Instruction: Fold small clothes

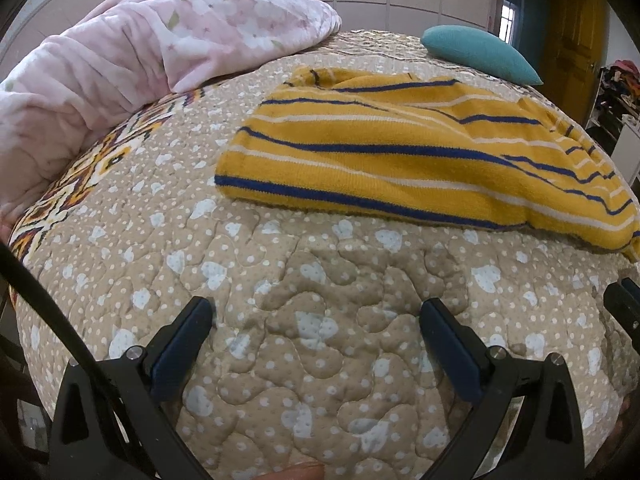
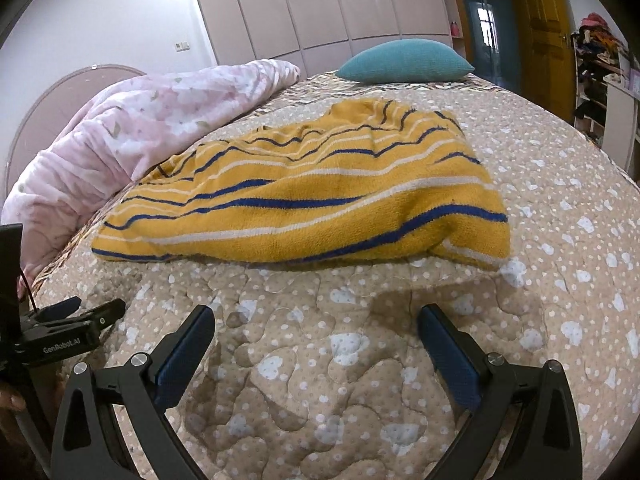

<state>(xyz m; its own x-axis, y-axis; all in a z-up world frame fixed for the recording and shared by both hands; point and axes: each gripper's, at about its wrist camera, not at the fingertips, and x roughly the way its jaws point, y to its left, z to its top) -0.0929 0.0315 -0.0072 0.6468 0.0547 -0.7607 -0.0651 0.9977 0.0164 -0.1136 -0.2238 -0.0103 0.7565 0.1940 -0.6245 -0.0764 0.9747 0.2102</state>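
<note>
Seen from both wrist cameras: a yellow knitted garment with blue and white stripes (image 1: 400,152) (image 2: 320,200), lying rumpled and half doubled over on the beige quilted bedspread with white dots and pale hearts (image 1: 280,340) (image 2: 360,360), roughly mid-bed. Not yet flat: wavy ridges across the far part, one corner tucked under on the right-hand near edge. Beyond it, a teal knitted cushion (image 1: 480,54) (image 2: 404,60); along the left side, a bunched pink floral fleece blanket (image 1: 160,40) (image 2: 140,120), just beside the garment's far left edge, contact not clear.

Left tongs (image 1: 316,328): spread wide, nothing between the blue pads, poised over bare quilt short of the garment's near hem. Right tongs (image 2: 316,332): likewise wide and empty, also short of the near hem, nearer its right corner. Left device visible at the lower left of the right view; both side by side, apart from the cloth.

Step in hand, by judgement: the approach before any grasp; folding proper apparently not begun, or only a rough first fold in place. Garment untouched by either pair.

Next move, probably: forward to the near edge, one pair to each near corner, lowered enough to catch the knit without pinching the quilt beneath. Then likely a lift and a pull to smooth the ridges before a clean fold. Thick, soft knit: easy to grip, prone to sag and bunch. Tucked right corner possibly in need of freeing first.
</note>
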